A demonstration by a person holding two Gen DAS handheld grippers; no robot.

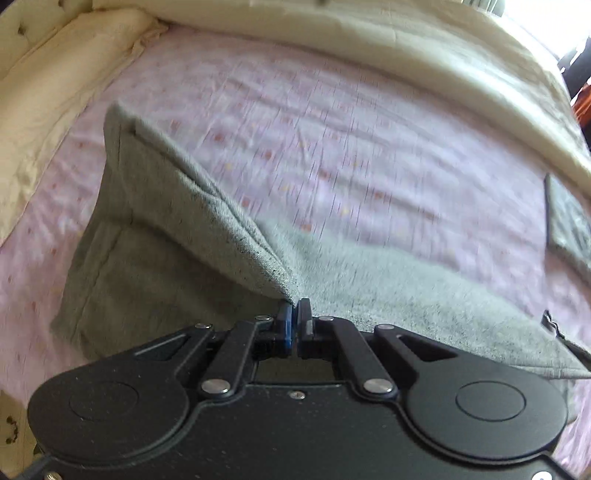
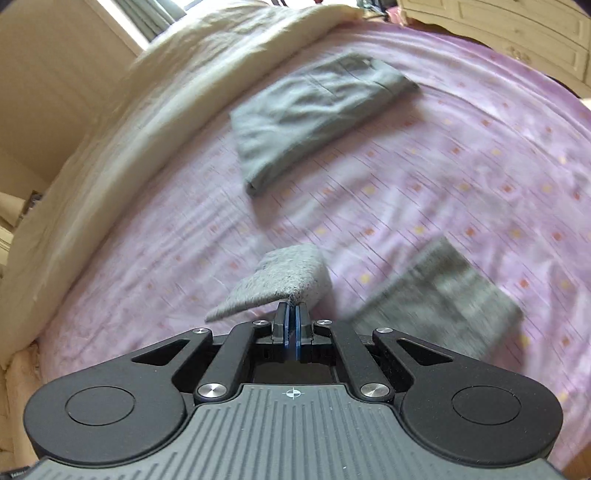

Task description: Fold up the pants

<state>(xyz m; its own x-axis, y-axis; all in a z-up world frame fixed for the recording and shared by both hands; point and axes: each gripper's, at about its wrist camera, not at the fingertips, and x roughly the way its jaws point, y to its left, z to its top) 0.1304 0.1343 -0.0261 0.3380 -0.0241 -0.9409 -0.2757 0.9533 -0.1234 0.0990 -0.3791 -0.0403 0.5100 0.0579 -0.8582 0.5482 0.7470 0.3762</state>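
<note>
Grey pants [image 1: 155, 236] are held lifted off the pink bedsheet [image 1: 332, 129].
Soft, limp cloth is pinched at its edges at 12 o'clock by the closed left gripper [image 1: 294, 314] and right gripper [image 2: 293, 314].

Pink patterned bedsheet [image 2: 424, 177], cream duvet [image 2: 122, 140] bunched along its edge, bright window [image 2: 147, 18], cream drawers [image 2: 517, 33]

The grey pants [image 1: 155, 266] are spread on a pink bed, soft and fleecy, partly lifted. One edge is drawn up into a taut ridge, a corner [image 2: 280, 280] is raised clear of the sheet, and the rest is left lying flat below.
</note>
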